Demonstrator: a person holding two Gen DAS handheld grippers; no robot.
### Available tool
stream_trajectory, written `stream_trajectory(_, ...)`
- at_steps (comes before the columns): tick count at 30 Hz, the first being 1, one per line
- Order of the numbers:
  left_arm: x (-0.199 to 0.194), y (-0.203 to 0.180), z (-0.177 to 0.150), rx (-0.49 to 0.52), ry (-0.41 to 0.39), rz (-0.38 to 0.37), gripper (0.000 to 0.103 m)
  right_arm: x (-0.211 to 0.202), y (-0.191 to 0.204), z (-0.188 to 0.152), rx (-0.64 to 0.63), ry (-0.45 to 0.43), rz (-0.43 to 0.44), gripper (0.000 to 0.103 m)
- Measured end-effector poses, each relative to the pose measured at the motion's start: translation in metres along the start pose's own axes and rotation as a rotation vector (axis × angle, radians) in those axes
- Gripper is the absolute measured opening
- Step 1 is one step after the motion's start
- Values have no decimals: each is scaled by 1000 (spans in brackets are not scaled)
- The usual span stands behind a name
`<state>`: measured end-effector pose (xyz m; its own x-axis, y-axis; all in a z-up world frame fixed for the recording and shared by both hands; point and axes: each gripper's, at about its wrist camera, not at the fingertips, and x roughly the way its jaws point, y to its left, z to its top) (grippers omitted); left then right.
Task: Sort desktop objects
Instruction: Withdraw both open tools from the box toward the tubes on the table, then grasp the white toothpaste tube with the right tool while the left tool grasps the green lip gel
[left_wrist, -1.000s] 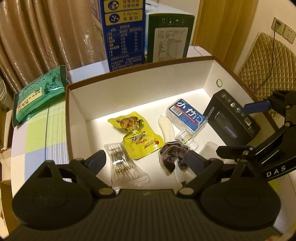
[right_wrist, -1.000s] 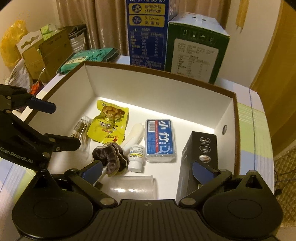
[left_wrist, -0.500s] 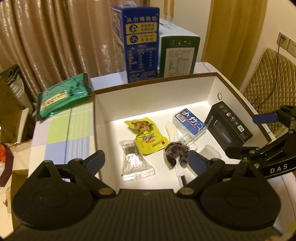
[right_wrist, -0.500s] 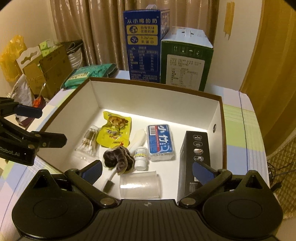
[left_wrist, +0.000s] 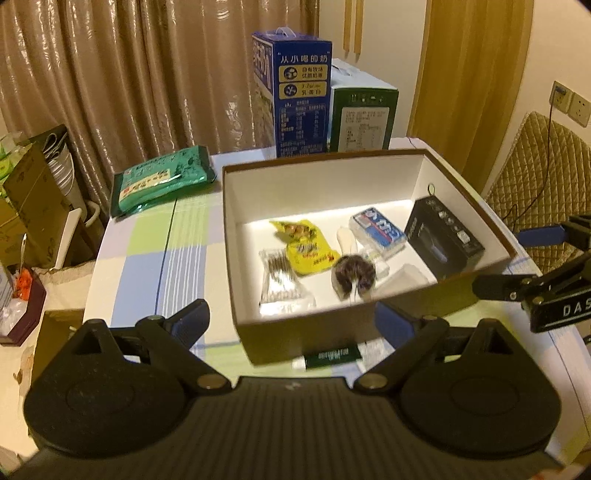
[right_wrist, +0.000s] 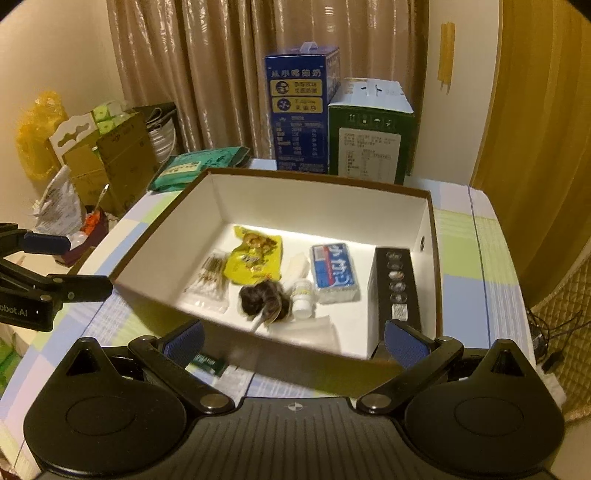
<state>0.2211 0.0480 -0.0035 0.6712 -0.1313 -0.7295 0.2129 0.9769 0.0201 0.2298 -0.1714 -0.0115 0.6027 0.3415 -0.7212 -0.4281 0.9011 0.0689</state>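
We judge the sorting close to finished. The brown box (right_wrist: 280, 339) sits on the checked desk (left_wrist: 155, 258) and already holds 8 things: a bag of cotton swabs (right_wrist: 210, 280), a yellow snack pouch (right_wrist: 255, 258), a white tube (right_wrist: 297, 264), a dark scrunchie (right_wrist: 264, 299), a small white bottle (right_wrist: 303, 297), a blue tissue pack (right_wrist: 334, 273), a clear plastic cup (right_wrist: 314, 330) lying on its side, and a black carton (right_wrist: 397, 288) along the right wall. All of them lie flat on the box floor, near one another but not stacked.

What looks left is a small dark green packet (left_wrist: 332, 357) on the desk just outside the near wall of the box, with some white paper beside it. A larger green pack (left_wrist: 162, 179) lies well apart at the far left of the desk, and 2 tall cartons, 1 blue (left_wrist: 301, 96) and 1 green (left_wrist: 364, 118), stand behind the box; whether these belong to the sort we cannot tell.

Our left hand-held gripper (left_wrist: 291, 325) and right hand-held gripper (right_wrist: 293, 341) both have their fingers spread wide and carry nothing.

Compared with 1 second ago, both have pulled up and back from over the box interior: the whole box rim, the desk around it and the near-side packet now show, where before the contents filled the views. The things inside the box lie as they did.
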Motion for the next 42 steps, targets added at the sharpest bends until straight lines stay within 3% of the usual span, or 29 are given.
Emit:
stream_trajectory(13, -12, 0, -65, -47, 51, 24, 93, -11, 19, -50, 2, 56, 28, 101)
stream_trajectory(25, 16, -6, -97, -17, 129, 50, 91, 14, 27, -95, 42, 180, 45, 101)
stream_trajectory(36, 48, 13, -115, -42, 190, 65, 90, 46, 35, -121, 53, 240, 43, 100)
stream_trajectory(38, 52, 18, -116, -47, 198, 65, 90, 48, 39, -122, 38, 222, 55, 82)
stream_trajectory(42, 58, 24, -118, -51, 210, 66, 90, 63, 53, -120, 34, 212, 87, 73)
